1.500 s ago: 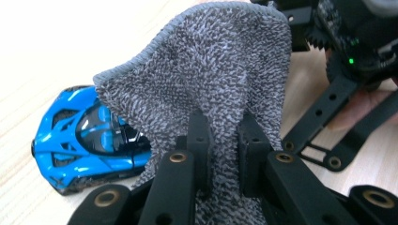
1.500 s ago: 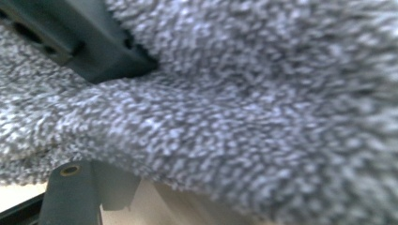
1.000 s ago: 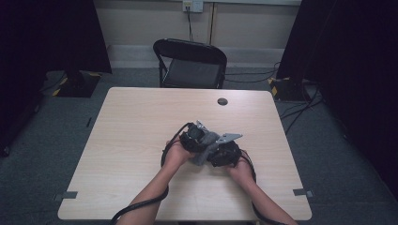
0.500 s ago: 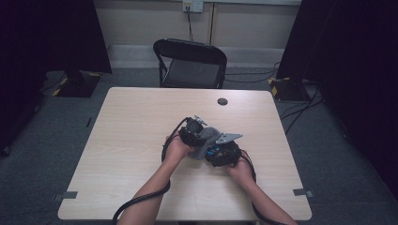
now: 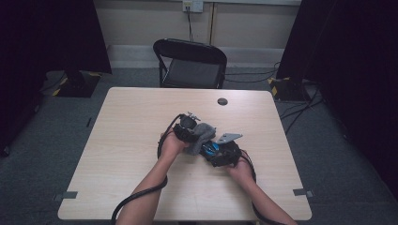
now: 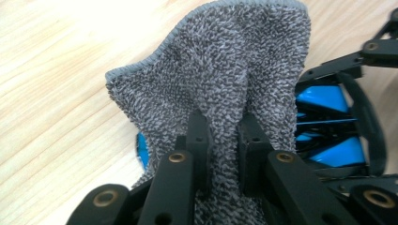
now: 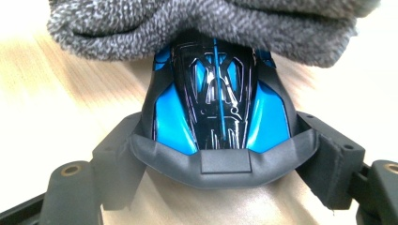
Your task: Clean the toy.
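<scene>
- Left hand-held gripper (image 6: 220,140), rising from the bottom of the left gripper view, has its two black jaws pinched together on a fold of the grey terry cloth (image 6: 225,75), which spreads upward across the middle of that frame.
- Right hand-held gripper (image 7: 220,154), in the right gripper view, has its jaws standing wide and clasping the sides of a glossy blue and black toy car (image 7: 218,108) at the centre of the frame.
- In that view the grey terry cloth (image 7: 202,23) lies draped over the far end of the car, along the top of the frame.
- In the high view both hand-held grippers meet just right of the middle of the pale wooden bench (image 5: 117,140), with the cloth (image 5: 199,136) bunched between them.
- Near the bench's far edge lies a small round black disc (image 5: 222,101), well apart from the hands.
- Beyond it, at the upper centre, stands a black folding chair (image 5: 190,63).
</scene>
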`<state>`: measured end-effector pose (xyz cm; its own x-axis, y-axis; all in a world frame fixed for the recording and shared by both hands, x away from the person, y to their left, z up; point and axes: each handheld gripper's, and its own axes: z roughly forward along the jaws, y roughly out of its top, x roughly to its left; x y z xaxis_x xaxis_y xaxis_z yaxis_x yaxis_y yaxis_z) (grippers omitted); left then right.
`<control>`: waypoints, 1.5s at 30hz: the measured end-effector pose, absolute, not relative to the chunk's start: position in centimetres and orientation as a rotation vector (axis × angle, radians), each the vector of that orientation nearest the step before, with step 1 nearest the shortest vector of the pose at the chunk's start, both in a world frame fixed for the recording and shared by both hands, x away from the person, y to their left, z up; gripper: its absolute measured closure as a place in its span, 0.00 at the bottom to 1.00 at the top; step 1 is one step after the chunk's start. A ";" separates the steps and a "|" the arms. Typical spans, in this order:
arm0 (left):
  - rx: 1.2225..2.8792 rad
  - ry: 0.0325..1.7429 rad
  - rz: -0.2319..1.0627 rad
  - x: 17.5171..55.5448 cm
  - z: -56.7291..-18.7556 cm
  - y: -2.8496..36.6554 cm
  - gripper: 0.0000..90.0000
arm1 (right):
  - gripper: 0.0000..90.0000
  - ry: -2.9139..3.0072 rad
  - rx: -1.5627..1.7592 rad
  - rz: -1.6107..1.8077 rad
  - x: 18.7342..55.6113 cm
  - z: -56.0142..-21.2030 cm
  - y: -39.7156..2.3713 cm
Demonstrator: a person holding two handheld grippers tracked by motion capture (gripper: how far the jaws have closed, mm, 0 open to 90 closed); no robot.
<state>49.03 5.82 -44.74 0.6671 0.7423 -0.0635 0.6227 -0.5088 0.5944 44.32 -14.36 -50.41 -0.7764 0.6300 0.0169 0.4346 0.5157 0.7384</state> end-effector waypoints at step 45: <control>2.220 1.274 0.300 51.7 -46.8 11.5 0.87 | 0.27 2.506 0.899 1.114 44.3 -50.4 -14.4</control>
